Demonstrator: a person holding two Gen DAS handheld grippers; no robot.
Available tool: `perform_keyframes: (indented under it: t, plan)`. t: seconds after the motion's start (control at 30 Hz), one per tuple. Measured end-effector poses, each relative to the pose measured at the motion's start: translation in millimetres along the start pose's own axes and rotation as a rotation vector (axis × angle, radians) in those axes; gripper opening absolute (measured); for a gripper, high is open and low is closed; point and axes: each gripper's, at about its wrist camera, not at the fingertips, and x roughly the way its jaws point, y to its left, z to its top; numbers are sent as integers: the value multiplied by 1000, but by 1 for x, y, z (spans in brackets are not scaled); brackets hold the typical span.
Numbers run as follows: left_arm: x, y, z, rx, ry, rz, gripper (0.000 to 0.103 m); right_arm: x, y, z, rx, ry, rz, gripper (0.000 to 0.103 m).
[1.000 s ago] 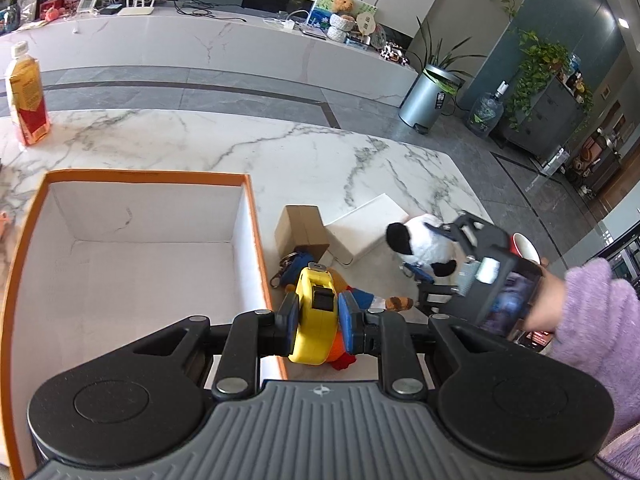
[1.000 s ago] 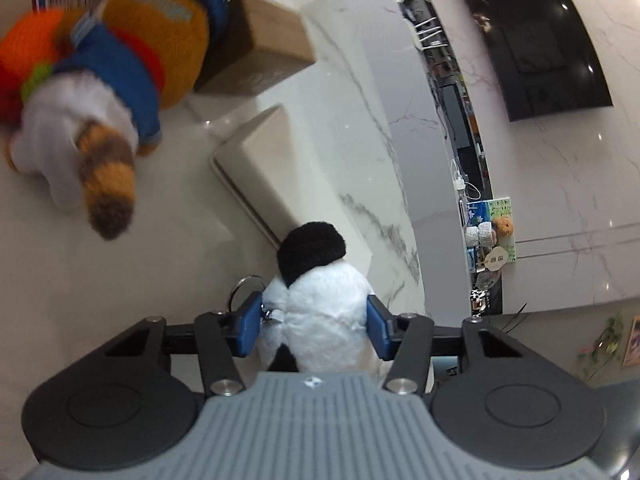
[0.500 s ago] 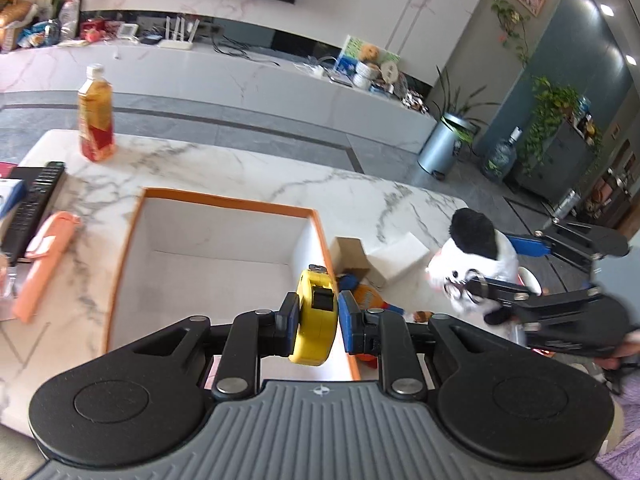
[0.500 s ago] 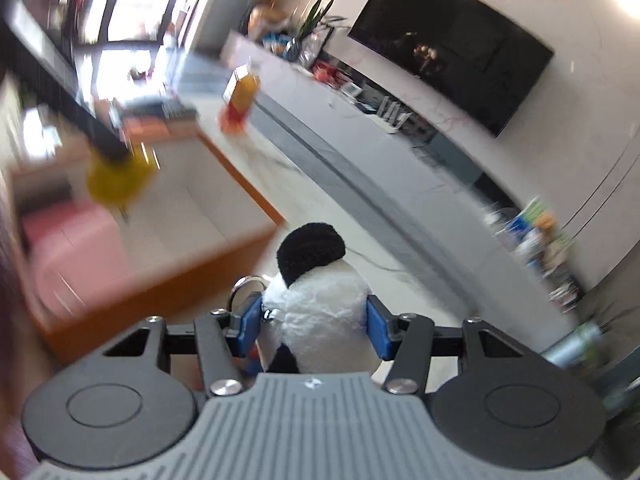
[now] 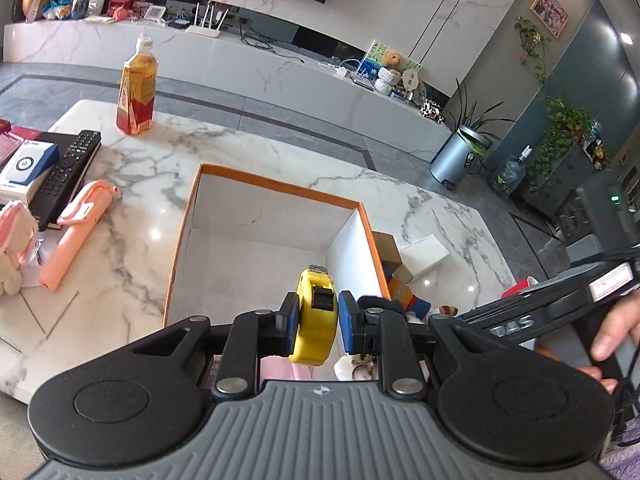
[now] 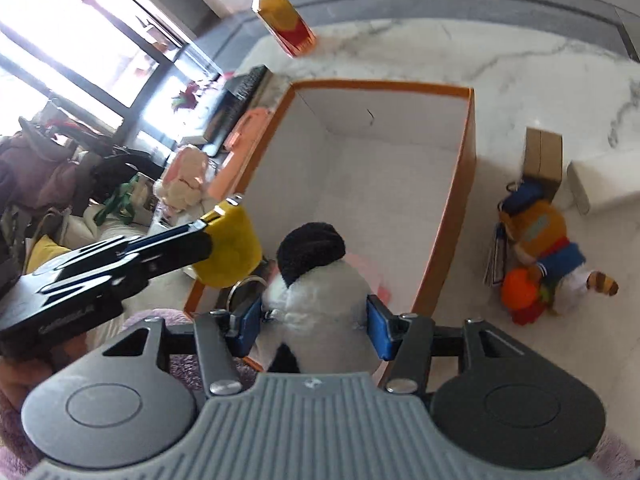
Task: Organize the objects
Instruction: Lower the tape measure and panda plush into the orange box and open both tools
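My left gripper is shut on a yellow tape measure and holds it over the near right part of the orange-rimmed white box. The right wrist view shows the same tape measure hanging at the box's near left corner. My right gripper is shut on a black-and-white panda plush, held above the near edge of the box. Something pink lies on the box floor under the panda. The right gripper's black frame crosses the left wrist view at the right, a hand behind it.
Right of the box lie an orange-and-blue plush, a small brown carton and a flat white box. Left of the box are a pink handle-shaped item, a remote, a pink-white plush and a tea bottle.
Both grippers rose and swung from the table beside the box to above it. The right gripper rolled and carried the panda up off the table. The left one kept the tape measure.
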Motion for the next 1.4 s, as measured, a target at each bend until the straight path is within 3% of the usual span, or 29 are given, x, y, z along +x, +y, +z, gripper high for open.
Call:
perform_keyframes:
  t: [0.23,0.33,0.43,0.53,0.8,0.93,1.07,1.2,1.27,1.4]
  plan:
    - [21,23,6,0,46,-22,24,50,2,17,8,161,-154,57]
    - [33,28,12,29,75,3,24,67,8,21,-16,207,-211,57]
    - [48,30,17,112,125,35,24,84,15,20,-70,246,-260,58]
    - [63,25,18,261,191,62,24,93,22,20,-130,244,-290,61]
    - [82,10,11,705,319,85,24,94,17,26,-173,258,-268,65]
    - [93,1,-5,942,419,129,24,83,7,29,-167,228,-225,65]
    - [105,-2,-23,1113,536,121,24,70,1,32,-184,189,-208,66]
    - [117,-4,-34,1179,653,101,24,69,-1,35,-178,174,-178,65]
    - [122,-5,-37,1200,695,105,24,76,4,40,-184,173,-179,60]
    - [131,-4,-31,1155,763,100,24,73,-1,38,-174,167,-145,57]
